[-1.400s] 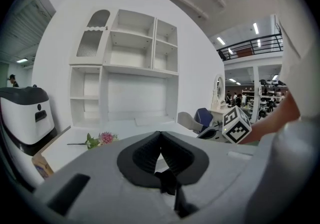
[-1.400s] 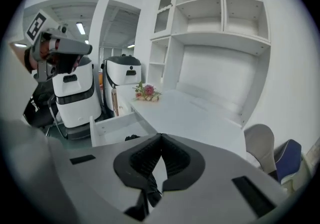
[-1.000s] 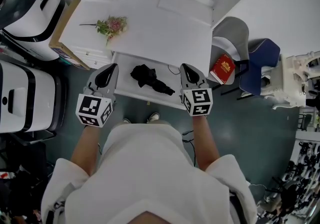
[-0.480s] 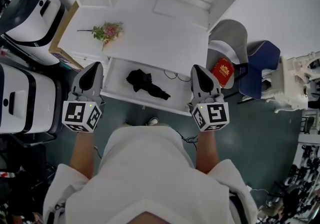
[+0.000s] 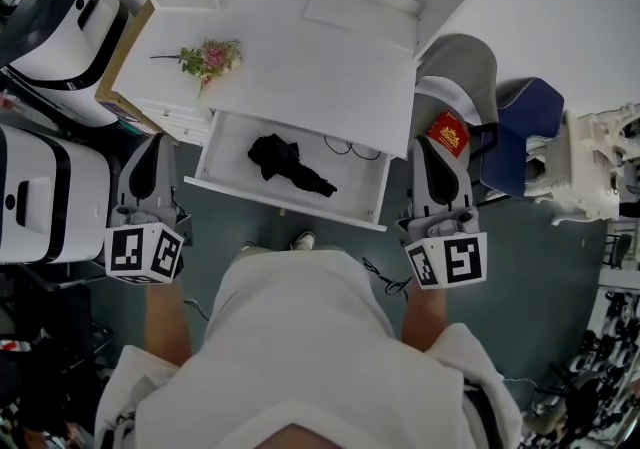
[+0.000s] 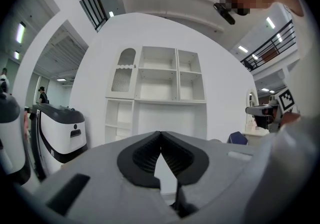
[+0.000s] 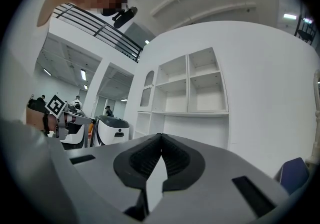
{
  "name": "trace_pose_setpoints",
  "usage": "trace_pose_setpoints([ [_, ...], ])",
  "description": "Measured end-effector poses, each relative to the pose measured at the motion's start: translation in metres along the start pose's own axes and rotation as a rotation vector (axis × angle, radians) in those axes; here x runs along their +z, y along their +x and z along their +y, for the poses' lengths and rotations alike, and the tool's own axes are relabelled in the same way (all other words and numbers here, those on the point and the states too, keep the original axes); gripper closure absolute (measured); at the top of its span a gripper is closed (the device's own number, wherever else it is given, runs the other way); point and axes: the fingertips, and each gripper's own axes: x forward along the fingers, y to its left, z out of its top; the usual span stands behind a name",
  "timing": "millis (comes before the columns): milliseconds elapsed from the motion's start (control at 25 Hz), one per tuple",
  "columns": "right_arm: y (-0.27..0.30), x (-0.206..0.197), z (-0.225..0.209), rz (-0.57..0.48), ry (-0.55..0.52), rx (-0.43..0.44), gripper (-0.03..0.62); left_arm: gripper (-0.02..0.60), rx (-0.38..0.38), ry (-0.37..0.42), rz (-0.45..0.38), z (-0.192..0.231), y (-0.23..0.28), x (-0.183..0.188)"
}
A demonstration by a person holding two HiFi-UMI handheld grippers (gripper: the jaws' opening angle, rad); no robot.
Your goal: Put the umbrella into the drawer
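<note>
A folded black umbrella lies inside the open white drawer under the desk. My left gripper hangs left of the drawer, raised well above the floor, shut with nothing in it. My right gripper is right of the drawer's corner, also shut and empty. In the left gripper view the left gripper has its tips touching, and in the right gripper view the right gripper does too. Both point level at a white shelf unit. The umbrella is out of sight in both gripper views.
A flower sprig lies on the white desk top. White machines stand at the left. A grey chair with a red book and a blue chair stand at the right.
Both grippers have drawn back from the drawer front, risen and spread apart, left one leftward, right one rightward. The umbrella stays in the open drawer.
</note>
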Motion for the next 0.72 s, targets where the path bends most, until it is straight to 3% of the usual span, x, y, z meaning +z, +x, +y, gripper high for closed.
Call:
trace_pose_setpoints([
  [320, 0.001, 0.001, 0.007, -0.032, 0.013, 0.022, 0.592, 0.568, 0.039, 0.003, -0.001, 0.005, -0.012, -0.001],
  [720, 0.005, -0.013, 0.016, -0.012, 0.039, 0.055, 0.592, 0.568, 0.031, 0.003, 0.017, -0.001, -0.014, -0.004],
])
